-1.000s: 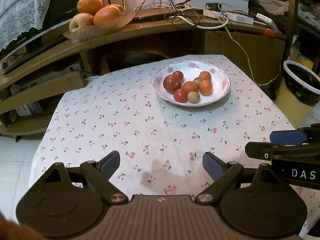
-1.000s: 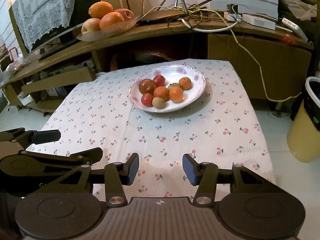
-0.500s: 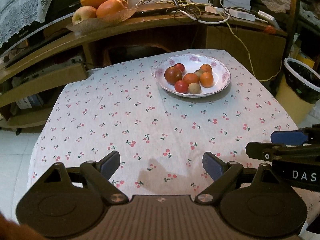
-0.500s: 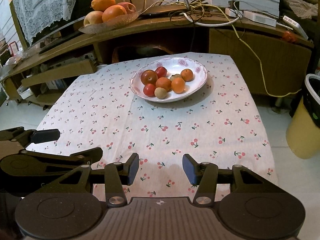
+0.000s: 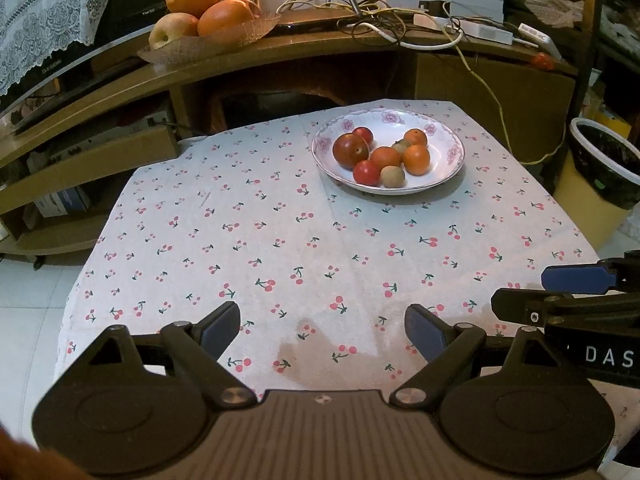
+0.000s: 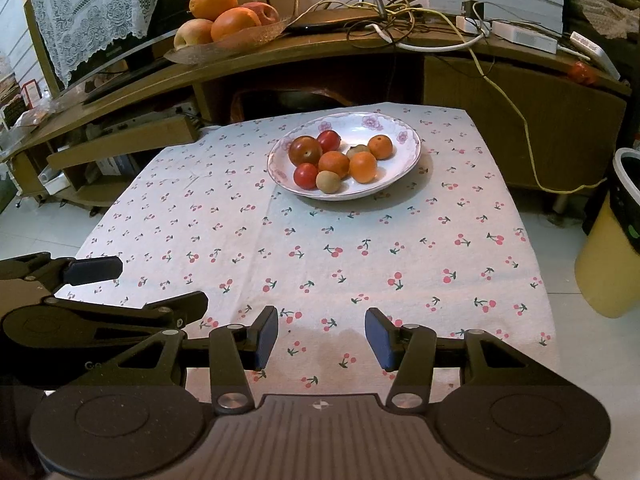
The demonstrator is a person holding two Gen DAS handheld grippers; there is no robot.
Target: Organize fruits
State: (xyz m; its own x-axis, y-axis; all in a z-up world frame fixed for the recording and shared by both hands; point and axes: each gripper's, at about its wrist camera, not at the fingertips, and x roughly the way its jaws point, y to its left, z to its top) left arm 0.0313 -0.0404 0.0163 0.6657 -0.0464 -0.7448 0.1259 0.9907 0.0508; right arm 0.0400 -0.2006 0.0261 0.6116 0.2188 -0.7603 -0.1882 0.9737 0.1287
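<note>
Seven small fruits lie heaped in the white flowered plate (image 6: pixel 404 148), which sits toward the far edge of the tabletop (image 6: pixel 440 240), nearer its far right corner, on the cherry-print cloth (image 5: pixel 248 240). In the pile are a large dark red fruit (image 6: pixel 305 151), two small red ones, three orange ones and a brown kiwi (image 6: pixel 328 181) at the near rim, all touching their neighbours. The left gripper (image 5: pixel 322 330) hangs over the near edge with its jaws spread wide and nothing between them; the right gripper (image 6: pixel 321 338) is beside it, likewise spread and empty, and both are well apart from the plate. The main risk, as I judge it, is the crowding: fingers pushed down around one round fruit would likely nudge those touching it, and a knocked fruit could roll over the shallow rim, across the cloth and off an edge of the tabletop. The kiwi at the rim looks easiest to dislodge. Smooth round skins may also slip out of flat pads if gripped off centre, and the softer red fruits could bruise under a hard squeeze. With both grippers side by side, reaching for the plate together could make them collide. A second dish of large fruit (image 5: pixel 208 36) stands on the wooden shelf (image 5: pixel 360 44) behind the table, near loose cables (image 5: pixel 384 28) that could snag a gripper.
</note>
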